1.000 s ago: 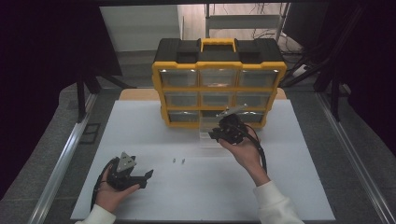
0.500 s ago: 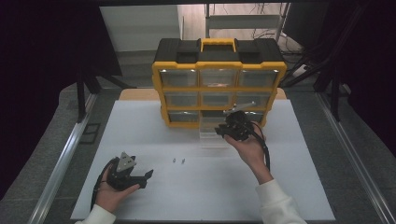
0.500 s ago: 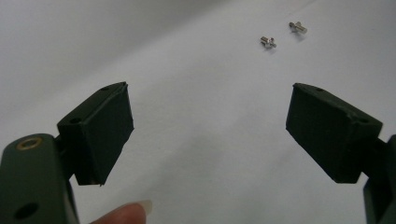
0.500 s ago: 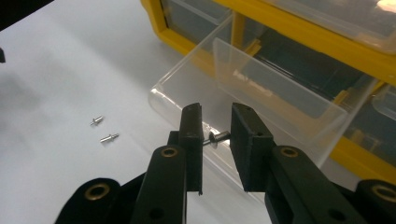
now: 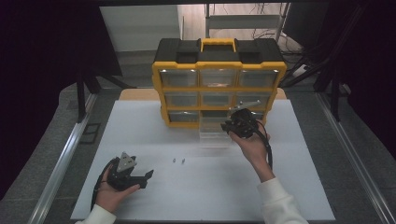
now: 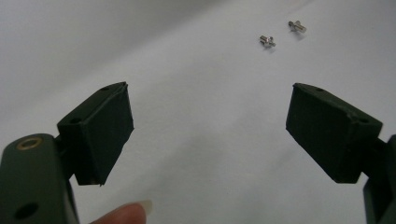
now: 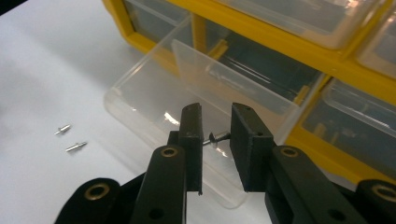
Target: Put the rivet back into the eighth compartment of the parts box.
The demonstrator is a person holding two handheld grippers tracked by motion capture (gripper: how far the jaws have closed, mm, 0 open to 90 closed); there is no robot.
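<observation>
1. White surface (image 5: 299, 186) carries everything; the person's forearms come in from the near edge.
2. Yellow-black drawer cabinet (image 5: 218, 70) stands at the far middle of the surface, three rows of clear drawers.
3. Clear drawer (image 7: 154, 98), bottom row middle, is pulled out onto the surface, just in front of the cabinet.
4. Right gripper (image 7: 215, 133) is held over the pulled-out drawer's near part; in the high view (image 5: 229, 125) it sits just beside the cabinet's bottom row.
5. Right fingers (image 7: 192, 135) nearly closed, a narrow gap left, pinching a small metal screw (image 7: 215, 137) that lies crosswise between them, above the drawer.
6. Left gripper (image 5: 148, 176) rests low at the near left, well apart from the cabinet.
7. Left fingers (image 6: 100, 130) spread wide, nothing between them.
8. Two loose screws (image 5: 178, 161) lie side by side on the surface, between the two grippers, beyond the left fingers.
</observation>
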